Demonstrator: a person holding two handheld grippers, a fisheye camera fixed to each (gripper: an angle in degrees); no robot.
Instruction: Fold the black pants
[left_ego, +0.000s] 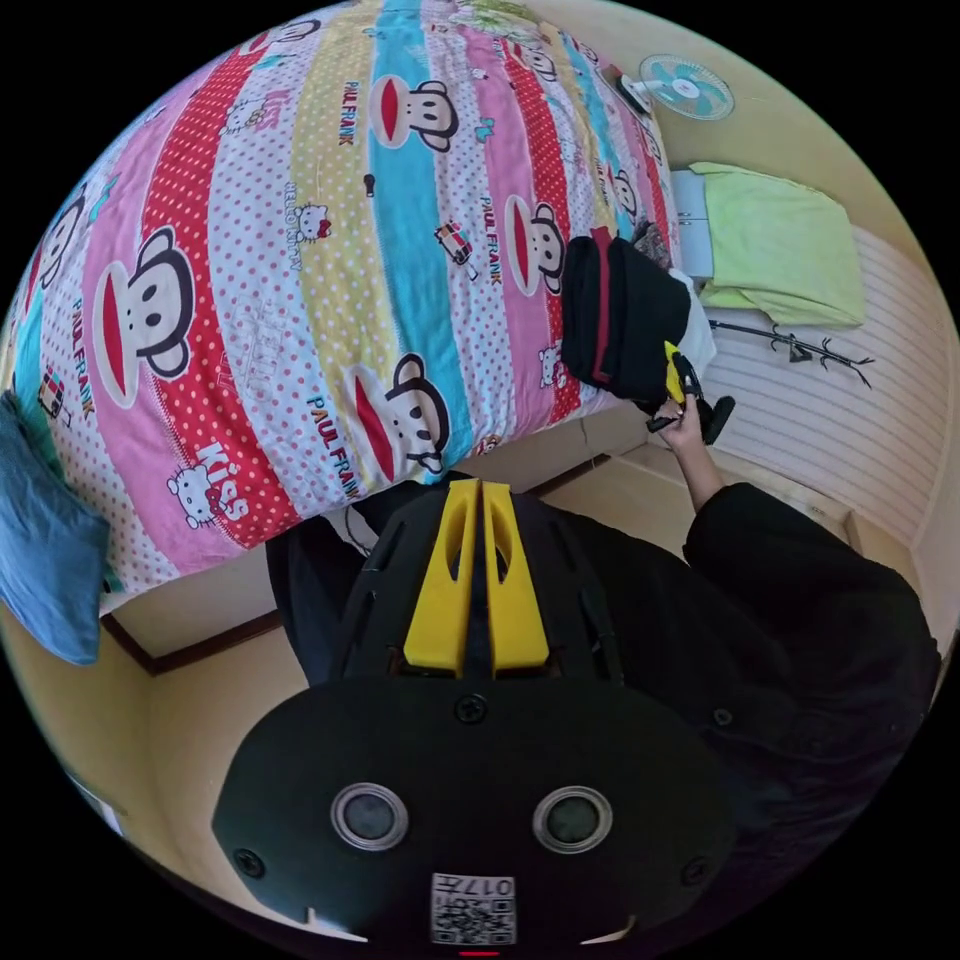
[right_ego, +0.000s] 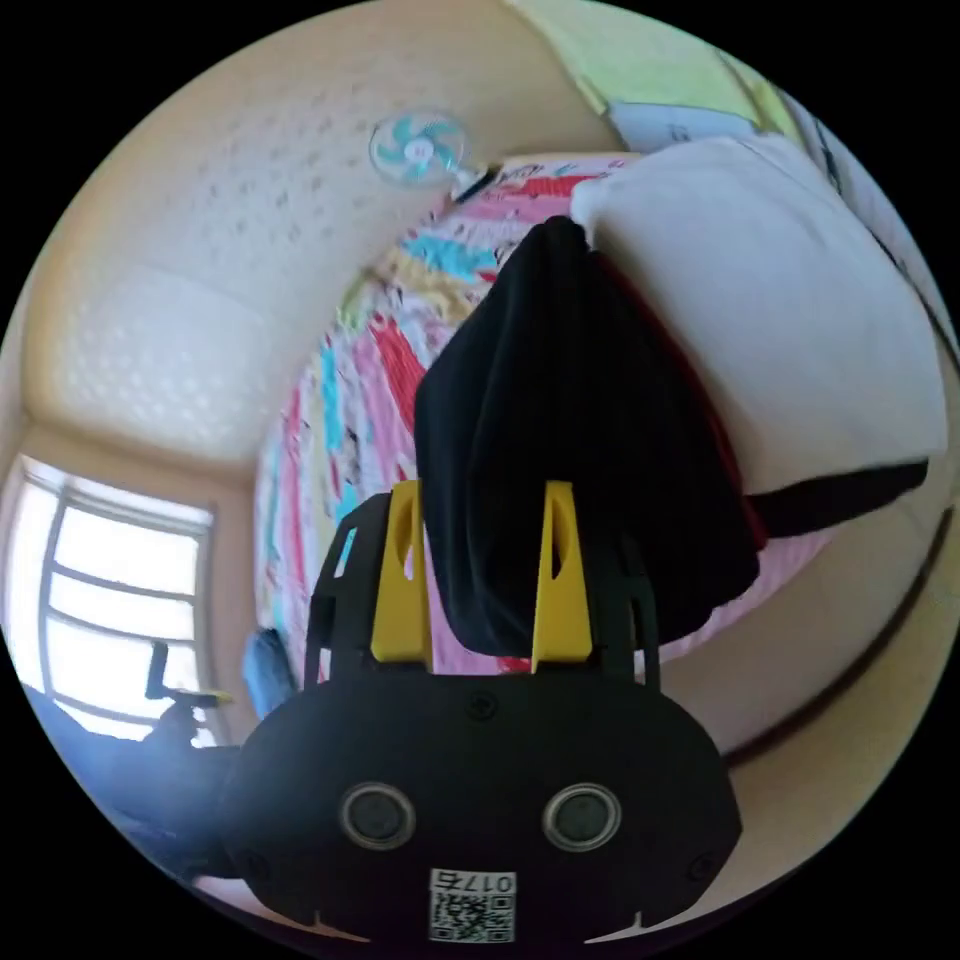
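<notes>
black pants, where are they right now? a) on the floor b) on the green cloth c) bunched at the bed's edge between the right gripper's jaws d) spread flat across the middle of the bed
c: the black pants sit bunched at the edge of the bedspread, with the right gripper around their end, one jaw on each side.

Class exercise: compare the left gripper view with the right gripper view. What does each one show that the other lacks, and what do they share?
Left gripper view alone: its own claw with jaws closed together on nothing, a blue cloth at the bed's edge, a green cloth, and the person's hand on the right claw.

Right gripper view alone: a bright window and a white pillow beside the pants; its own jaws stand apart around the pants' hanging end.

Shared: the folded black pants with a red stripe, the cartoon-print bedsheet, and a teal fan.
</notes>
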